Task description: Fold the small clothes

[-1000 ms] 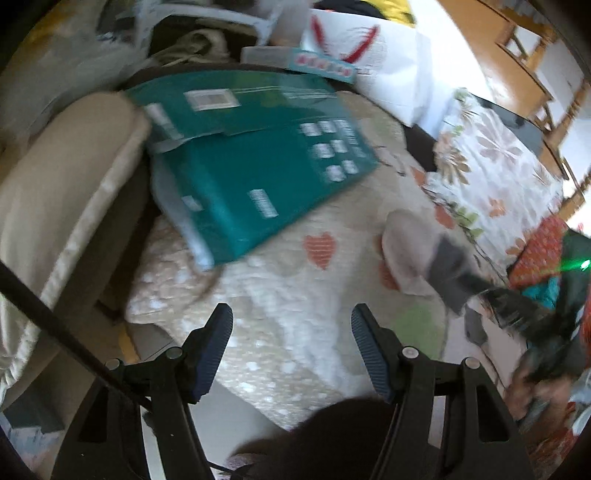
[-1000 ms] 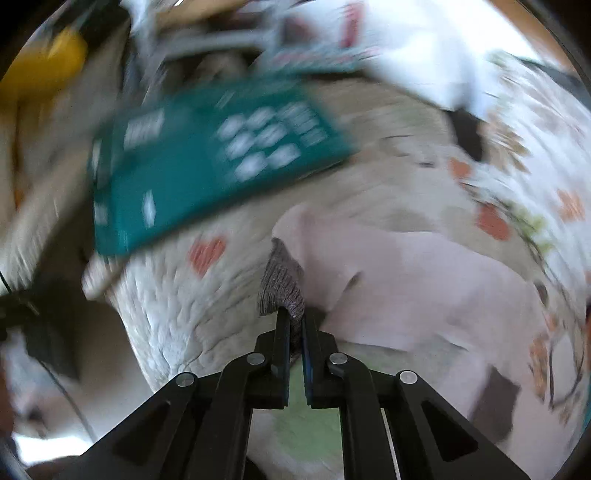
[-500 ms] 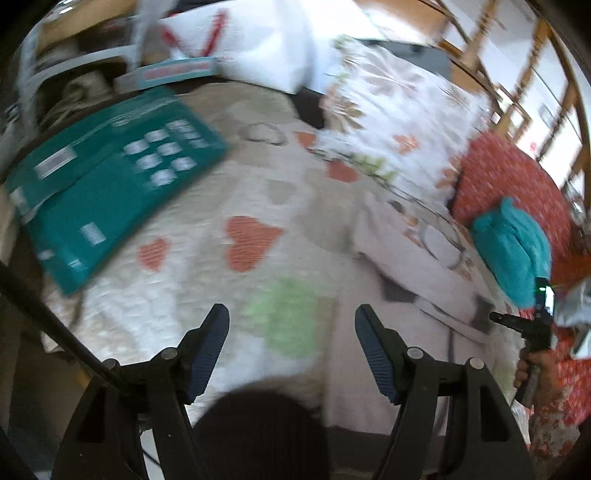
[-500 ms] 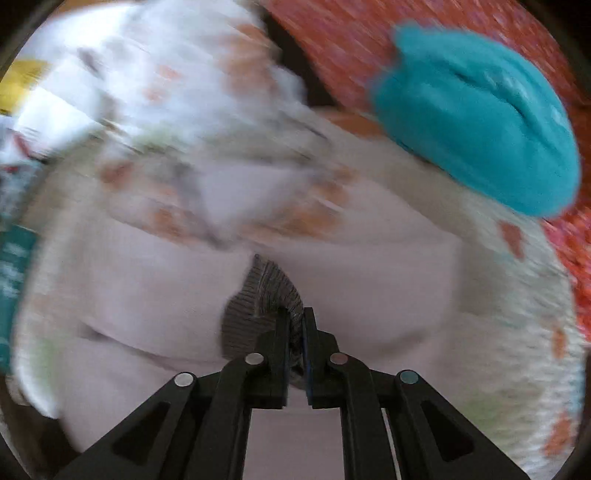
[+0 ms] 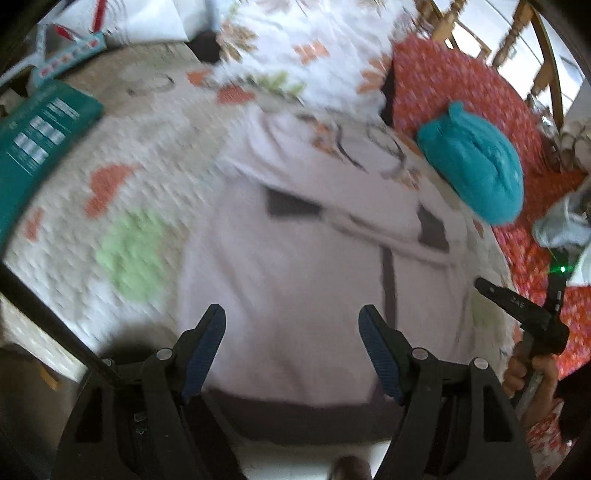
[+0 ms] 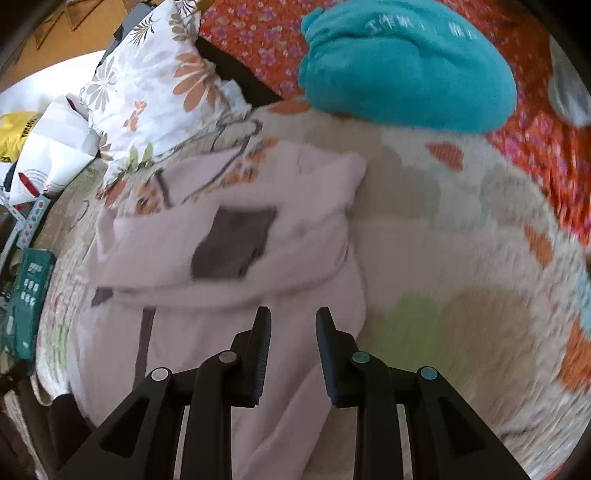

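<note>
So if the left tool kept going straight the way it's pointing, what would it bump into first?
Most likely the pale pink garment spread on the quilt. The left tool points down at its lower body, above the dark hem, with nothing between. The picture is blurred, so depth is uncertain.

A quilted bedspread (image 6: 461, 236) with orange hearts and a green patch covers the bed. Behind it – a floral pillow (image 6: 147, 92), a teal bundle (image 6: 406, 66) on red flowered fabric (image 6: 251, 33), and a dark green box (image 5: 33, 147) off to one side.
</note>
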`<state>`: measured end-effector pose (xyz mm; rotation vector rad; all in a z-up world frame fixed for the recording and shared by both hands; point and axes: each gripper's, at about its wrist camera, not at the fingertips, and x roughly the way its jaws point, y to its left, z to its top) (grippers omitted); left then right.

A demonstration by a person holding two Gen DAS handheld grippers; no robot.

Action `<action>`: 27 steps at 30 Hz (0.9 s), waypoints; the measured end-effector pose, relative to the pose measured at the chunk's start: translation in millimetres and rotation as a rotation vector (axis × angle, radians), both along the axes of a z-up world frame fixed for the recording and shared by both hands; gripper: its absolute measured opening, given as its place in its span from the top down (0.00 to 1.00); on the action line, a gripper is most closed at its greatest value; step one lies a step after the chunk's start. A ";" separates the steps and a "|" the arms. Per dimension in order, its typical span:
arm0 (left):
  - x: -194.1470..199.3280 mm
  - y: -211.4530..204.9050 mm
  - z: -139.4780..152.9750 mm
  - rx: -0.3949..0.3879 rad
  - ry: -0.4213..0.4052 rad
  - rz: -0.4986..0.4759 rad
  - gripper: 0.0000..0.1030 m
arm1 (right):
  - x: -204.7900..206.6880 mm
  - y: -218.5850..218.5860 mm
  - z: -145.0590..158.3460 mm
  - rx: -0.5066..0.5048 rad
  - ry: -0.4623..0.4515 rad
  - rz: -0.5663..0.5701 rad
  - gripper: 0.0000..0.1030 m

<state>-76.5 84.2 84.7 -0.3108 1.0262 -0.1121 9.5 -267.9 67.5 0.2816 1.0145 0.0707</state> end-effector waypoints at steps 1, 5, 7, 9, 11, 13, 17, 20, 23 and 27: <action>-6.4 -12.7 -6.4 0.012 0.015 -0.023 0.29 | -8.5 3.1 -2.3 0.013 -0.011 -0.001 0.73; -24.8 -43.6 -23.0 0.083 0.057 -0.100 0.28 | -40.1 15.3 -14.8 0.052 -0.053 -0.010 0.68; -31.2 -49.3 -27.1 0.097 0.070 -0.110 0.28 | -47.6 24.3 -24.4 0.012 -0.037 -0.003 0.68; -36.9 -51.1 -25.7 0.090 0.064 -0.109 0.28 | -54.5 34.3 -34.0 -0.042 -0.017 0.005 0.68; -42.2 -51.5 -21.5 0.091 0.046 -0.104 0.28 | -60.5 44.7 -39.2 -0.115 -0.010 0.009 0.66; -44.0 -51.1 -18.7 0.086 0.039 -0.099 0.28 | -64.8 55.4 -40.7 -0.203 -0.016 0.006 0.65; -50.4 -50.8 -11.7 0.077 0.024 -0.096 0.28 | -70.5 67.9 -44.9 -0.309 -0.019 -0.010 0.57; -58.9 -50.4 -7.6 0.082 0.010 -0.098 0.28 | -74.6 71.5 -43.9 -0.358 -0.019 -0.019 0.53; -66.9 -46.2 -6.1 0.090 0.010 -0.092 0.28 | -79.1 70.2 -42.5 -0.393 -0.007 -0.036 0.51; -72.0 -25.0 3.5 0.109 -0.014 -0.037 0.28 | -89.6 59.2 -38.9 -0.455 0.013 -0.082 0.49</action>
